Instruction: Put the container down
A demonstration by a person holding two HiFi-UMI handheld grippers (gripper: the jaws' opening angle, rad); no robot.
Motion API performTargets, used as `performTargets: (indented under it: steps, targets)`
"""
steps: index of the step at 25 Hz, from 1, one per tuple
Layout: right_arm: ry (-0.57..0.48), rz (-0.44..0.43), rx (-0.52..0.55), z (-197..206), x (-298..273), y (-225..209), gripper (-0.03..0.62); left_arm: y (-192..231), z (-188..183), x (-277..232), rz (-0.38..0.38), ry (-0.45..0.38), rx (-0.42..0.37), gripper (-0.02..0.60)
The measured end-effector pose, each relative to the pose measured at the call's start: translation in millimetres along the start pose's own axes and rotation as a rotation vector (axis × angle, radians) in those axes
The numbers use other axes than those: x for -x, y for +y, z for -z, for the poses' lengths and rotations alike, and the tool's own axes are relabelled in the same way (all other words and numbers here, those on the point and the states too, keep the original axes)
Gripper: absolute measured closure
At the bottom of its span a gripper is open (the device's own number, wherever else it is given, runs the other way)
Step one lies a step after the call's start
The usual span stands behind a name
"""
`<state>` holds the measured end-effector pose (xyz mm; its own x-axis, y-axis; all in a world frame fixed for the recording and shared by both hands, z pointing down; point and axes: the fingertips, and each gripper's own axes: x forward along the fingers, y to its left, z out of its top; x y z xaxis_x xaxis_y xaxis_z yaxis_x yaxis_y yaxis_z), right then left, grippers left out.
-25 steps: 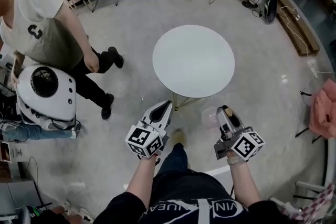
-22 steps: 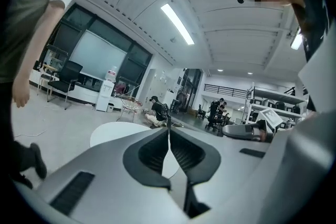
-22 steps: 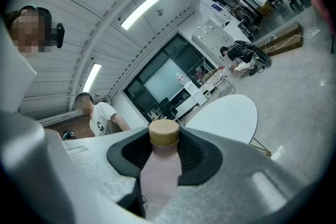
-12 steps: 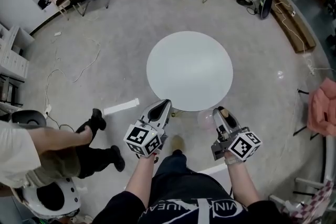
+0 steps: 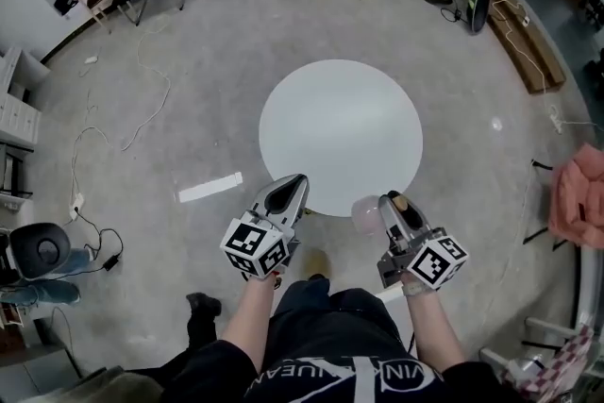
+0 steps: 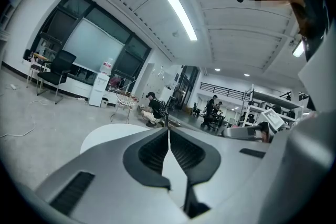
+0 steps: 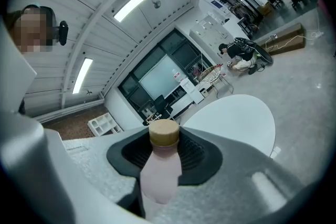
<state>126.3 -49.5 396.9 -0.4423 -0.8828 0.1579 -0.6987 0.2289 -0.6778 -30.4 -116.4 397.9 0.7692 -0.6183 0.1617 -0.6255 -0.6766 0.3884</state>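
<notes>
At the near rim of the round white table (image 5: 340, 132), the right gripper (image 5: 390, 203) pinches the pink container (image 7: 160, 170). The left gripper (image 5: 295, 182), jaws pressed together, hovers alongside, with open tabletop beyond.

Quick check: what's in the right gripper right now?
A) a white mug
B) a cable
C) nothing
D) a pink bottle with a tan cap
D: the right gripper view shows the pink bottle, tan cap on top, clamped between the jaws of the right gripper.
</notes>
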Motion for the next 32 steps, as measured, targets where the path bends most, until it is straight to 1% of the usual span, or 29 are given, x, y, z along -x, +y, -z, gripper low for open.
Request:
performTargets:
  steps: [6, 11, 15, 19, 23, 27, 32]
  targets:
    - [0.017, 0.012, -0.006, 2, -23, -15, 0.463, 15, 11, -6, -0.009, 0.019, 0.020, 0.566]
    - [0.025, 0.017, -0.015, 2, -37, -23, 0.464, 28, 21, -5, -0.030, 0.037, 0.039, 0.566]
    - [0.040, 0.023, -0.022, 0, -49, -33, 0.464, 38, 20, -13, -0.046, 0.041, 0.047, 0.566]
    - [0.073, 0.021, -0.018, 1, -65, -41, 0.464, 50, 16, -22, -0.061, 0.036, 0.055, 0.566]
    - [0.106, 0.021, -0.015, 4, -80, -54, 0.464, 59, 19, -35, -0.072, 0.040, 0.060, 0.566]
    - [0.140, 0.020, -0.011, 4, -98, -63, 0.464, 67, 22, -46, -0.083, 0.063, 0.063, 0.566]
    - [0.176, 0.018, -0.014, 3, -122, -76, 0.464, 80, 27, -58, -0.102, 0.088, 0.089, 0.566]
